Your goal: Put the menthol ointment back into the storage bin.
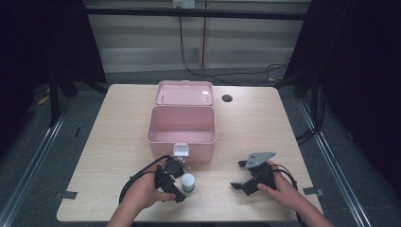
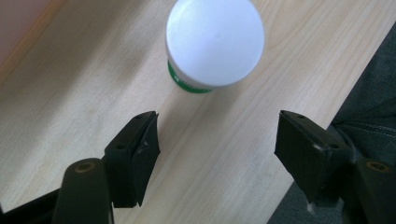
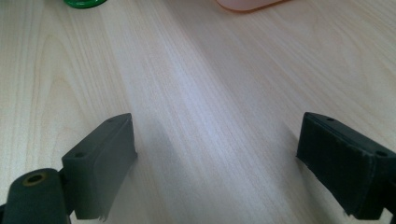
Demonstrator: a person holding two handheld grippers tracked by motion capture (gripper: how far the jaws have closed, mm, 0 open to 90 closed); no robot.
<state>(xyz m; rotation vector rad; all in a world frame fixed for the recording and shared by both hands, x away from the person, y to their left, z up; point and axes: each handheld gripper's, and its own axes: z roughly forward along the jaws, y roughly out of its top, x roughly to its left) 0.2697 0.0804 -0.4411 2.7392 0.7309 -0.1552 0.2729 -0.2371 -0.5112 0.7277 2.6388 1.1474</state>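
My left gripper [image 2: 217, 140] had its two black jaws spread wide over the pale wooden table [image 2: 70, 93], nothing between them. Just beyond the jaw tips stood a small white-capped jar with a green band [image 2: 212, 44], upright and apart from both jaws. From the high view, that jar [image 1: 188, 182] stood just beside my left gripper [image 1: 177, 179], near the table's front edge. My right gripper [image 3: 215, 149] was likewise held open, its jaws wide apart above bare wood. In the high view it [image 1: 239, 177] rested under my right hand [image 1: 279, 187], well apart from the jar. Beyond both stood a pink plastic box [image 1: 182, 130], its hinged lid [image 1: 184, 92] thrown back and its white front latch [image 1: 181, 150] facing me.
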